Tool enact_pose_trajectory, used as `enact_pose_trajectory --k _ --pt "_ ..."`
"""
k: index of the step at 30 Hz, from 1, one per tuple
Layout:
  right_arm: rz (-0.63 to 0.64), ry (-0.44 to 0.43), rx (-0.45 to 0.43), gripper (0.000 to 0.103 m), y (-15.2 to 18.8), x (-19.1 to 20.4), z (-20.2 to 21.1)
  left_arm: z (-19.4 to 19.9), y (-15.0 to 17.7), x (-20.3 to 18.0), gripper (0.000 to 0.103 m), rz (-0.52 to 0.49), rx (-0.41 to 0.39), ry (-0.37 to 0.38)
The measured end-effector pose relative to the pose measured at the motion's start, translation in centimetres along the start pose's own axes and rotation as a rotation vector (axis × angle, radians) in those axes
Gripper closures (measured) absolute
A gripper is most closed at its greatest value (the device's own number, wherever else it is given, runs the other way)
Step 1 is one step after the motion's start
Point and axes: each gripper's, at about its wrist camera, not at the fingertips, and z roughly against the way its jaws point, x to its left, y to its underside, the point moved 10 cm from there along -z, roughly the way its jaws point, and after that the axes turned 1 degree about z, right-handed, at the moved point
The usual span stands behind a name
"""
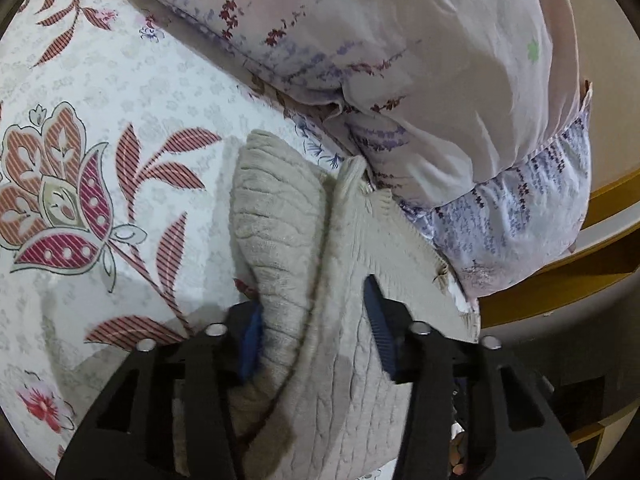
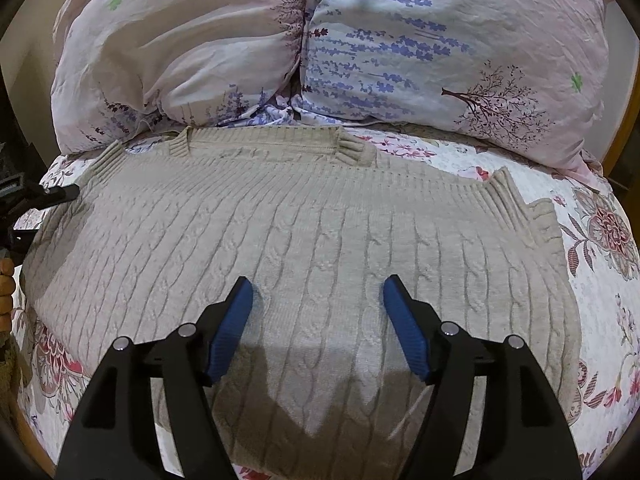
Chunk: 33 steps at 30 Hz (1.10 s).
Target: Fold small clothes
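Beige cable-knit wool fills the scene: a small sweater (image 2: pixel 304 248) lies spread flat on the bed (image 2: pixel 600 320), its ribbed neckline toward the two pillows (image 2: pixel 400 48) stacked at the head. The bedsheet under the sweater is white with red and pink flowers; the pillows behind it are pale pink and lilac with purple sprigs. To the right of the sweater in the left wrist view, past the pillows, a wooden bed frame (image 1: pixel 600 208) and a dim patch of room show.

The right claw (image 2: pixel 318 292) hangs over the middle of the sweater's body, jaws wide apart with nothing between them; whether the blue pads (image 2: pixel 232 328) touch the knit cannot be told. The left claw (image 1: pixel 316 328) is at the sweater's side edge, where a bunched fold of the knit (image 1: pixel 288 248) rises between its blue pads (image 1: pixel 380 328); the jaws are closed in part around that fold, and the cloth fills the gap between them.

In the right wrist view the left claw is a dark shape at the sweater's left edge, mostly cut off. Fingertips (image 2: pixel 6 292) of the person peek in below it.
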Motion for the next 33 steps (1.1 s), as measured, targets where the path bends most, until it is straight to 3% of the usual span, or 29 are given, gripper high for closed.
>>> enact_pose_trajectory --k 1,4,9,16,24,33 --pt "0.001 -0.001 0.0 0.035 0.0 0.0 0.0 0.0 0.0 0.0 0.075 0.001 0.002 -0.009" --pt "0.005 -0.004 0.0 0.035 0.0 0.1 0.0 0.2 -0.1 -1.0 0.081 0.002 -0.005 0.01" --pt "-0.01 -0.037 -0.001 0.035 -0.1 -0.2 0.5 1.2 -0.3 -6.3 0.083 -0.061 -0.032 0.085" --pt "-0.091 -0.058 -0.084 0.035 -0.8 -3.7 3.5 0.6 1.0 -14.6 0.084 -0.139 -0.033 0.227" --pt "-0.201 0.006 -0.158 0.035 -0.6 -10.9 7.3 -3.9 5.2 -21.2 0.085 -0.184 0.059 0.299" --pt "-0.351 0.058 -0.188 0.035 0.8 -18.2 9.3 -12.1 12.7 -25.7 0.086 -0.232 0.197 0.283"
